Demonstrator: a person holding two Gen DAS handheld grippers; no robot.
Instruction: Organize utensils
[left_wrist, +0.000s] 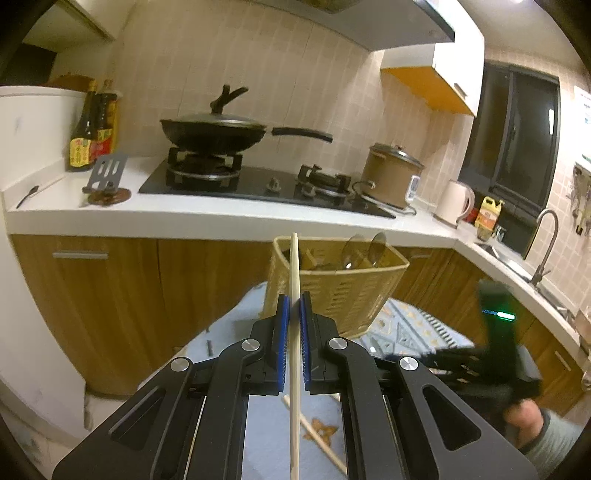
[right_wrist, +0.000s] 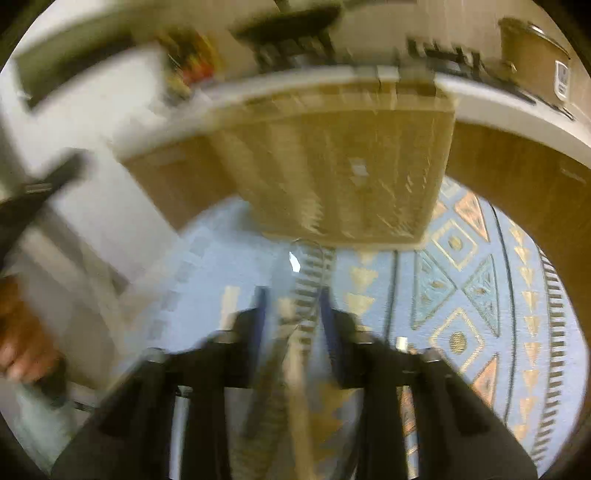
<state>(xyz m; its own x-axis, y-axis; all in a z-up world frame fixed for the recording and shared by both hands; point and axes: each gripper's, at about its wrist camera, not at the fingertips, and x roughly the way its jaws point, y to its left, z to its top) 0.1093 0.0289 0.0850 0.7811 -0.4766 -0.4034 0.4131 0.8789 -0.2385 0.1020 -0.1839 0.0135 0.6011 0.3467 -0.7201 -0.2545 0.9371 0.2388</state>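
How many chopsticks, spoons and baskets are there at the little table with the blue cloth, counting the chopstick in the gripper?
Chopsticks: 2, one in the left gripper, one lying on the cloth
Spoons standing in the basket: 2
Baskets: 1
Total: 5
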